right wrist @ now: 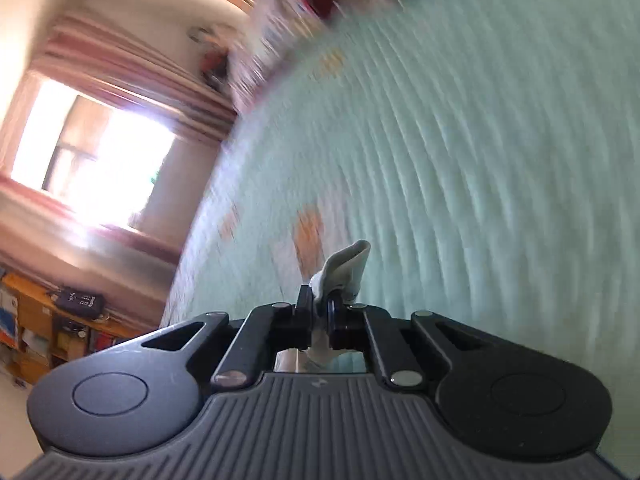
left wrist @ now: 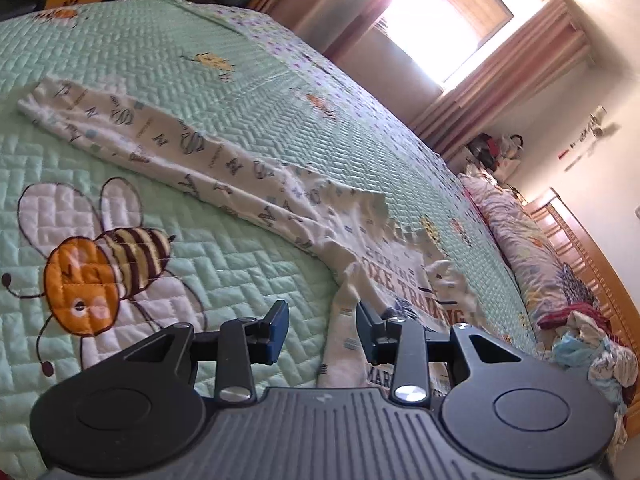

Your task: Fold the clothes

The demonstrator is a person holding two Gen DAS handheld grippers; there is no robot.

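Observation:
A white long-sleeved shirt (left wrist: 248, 176) with grey letter prints lies spread on the green quilted bedspread (left wrist: 168, 60), one sleeve stretching to the far left. My left gripper (left wrist: 322, 326) is open just above the shirt's near edge, its right finger (left wrist: 370, 336) over the cloth, holding nothing. In the right wrist view, my right gripper (right wrist: 320, 308) is shut on a fold of white cloth (right wrist: 344, 266) that sticks up between the fingers, above the bedspread (right wrist: 480, 160). That view is blurred by motion.
A pile of loose clothes (left wrist: 592, 344) and a patterned pillow (left wrist: 520, 236) lie along the wooden headboard (left wrist: 592, 256) at right. A bright curtained window (left wrist: 440, 12) stands beyond the bed. Shelves (right wrist: 36, 332) stand by the wall.

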